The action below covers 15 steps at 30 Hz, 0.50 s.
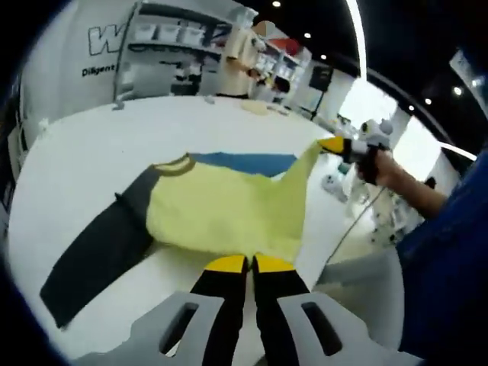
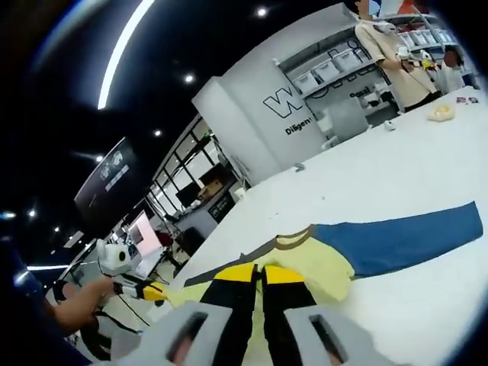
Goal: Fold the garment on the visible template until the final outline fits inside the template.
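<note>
The garment (image 1: 221, 210) hides most of the blue template (image 1: 244, 162); wall lettering (image 1: 103, 42) is cut off.

Left gripper view: close, low over worktop (image 1: 76, 152), looks across garment (image 1: 221, 206) toward shelving. Right gripper view: close at garment (image 2: 305, 267) edge, tilted, faces same far wall. Both share garment, worktop (image 2: 412, 175), standing person.

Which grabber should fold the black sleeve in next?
Left, probably. The left gripper pinches the hem of the yellow shirt beside the black sleeve; the right gripper holds a lifted corner on its other side, farther away.
</note>
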Tool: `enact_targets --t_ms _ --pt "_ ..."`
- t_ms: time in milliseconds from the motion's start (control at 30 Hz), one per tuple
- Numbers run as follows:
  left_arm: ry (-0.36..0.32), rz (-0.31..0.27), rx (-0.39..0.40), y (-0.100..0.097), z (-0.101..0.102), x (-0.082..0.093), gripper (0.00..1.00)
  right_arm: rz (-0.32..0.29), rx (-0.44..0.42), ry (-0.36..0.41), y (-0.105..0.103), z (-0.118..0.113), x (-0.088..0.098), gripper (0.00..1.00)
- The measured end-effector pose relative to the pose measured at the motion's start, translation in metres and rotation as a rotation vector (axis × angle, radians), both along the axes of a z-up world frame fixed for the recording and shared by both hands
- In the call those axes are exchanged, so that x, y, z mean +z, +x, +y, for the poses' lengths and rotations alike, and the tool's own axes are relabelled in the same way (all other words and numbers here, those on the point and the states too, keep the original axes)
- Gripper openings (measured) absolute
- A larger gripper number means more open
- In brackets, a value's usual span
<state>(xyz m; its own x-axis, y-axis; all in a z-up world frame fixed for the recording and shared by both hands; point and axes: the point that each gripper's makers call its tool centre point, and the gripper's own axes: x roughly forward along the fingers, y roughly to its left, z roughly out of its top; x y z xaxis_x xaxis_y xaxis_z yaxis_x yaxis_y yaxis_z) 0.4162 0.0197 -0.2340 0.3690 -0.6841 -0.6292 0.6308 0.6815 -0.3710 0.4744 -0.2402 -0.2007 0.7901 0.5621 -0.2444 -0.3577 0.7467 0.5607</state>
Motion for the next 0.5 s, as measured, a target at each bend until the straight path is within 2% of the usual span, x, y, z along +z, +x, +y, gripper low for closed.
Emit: enact_targets --t_ms 33,100,133,167,300,500 --pt "0.01 0.001 0.006 0.004 0.003 -0.004 0.01 0.008 -0.006 -0.015 0.003 -0.004 -0.005 0.0" --pt "0.036 0.049 0.048 0.01 0.011 -0.019 0.01 0.019 -0.013 -0.046 0.003 -0.006 -0.011 0.0" --pt "0.045 0.055 0.052 0.012 0.013 -0.023 0.01 0.022 -0.014 -0.058 0.004 -0.007 -0.014 0.0" --pt "0.075 0.089 0.074 0.022 0.021 -0.041 0.01 0.035 -0.017 -0.091 0.007 -0.01 -0.023 0.0" --pt "0.099 0.109 0.106 0.038 0.028 -0.071 0.01 0.071 -0.025 -0.117 0.01 -0.013 -0.04 0.0" --pt "0.134 0.136 0.152 0.045 0.026 -0.103 0.01 0.103 -0.03 -0.164 0.018 -0.015 -0.064 0.0"
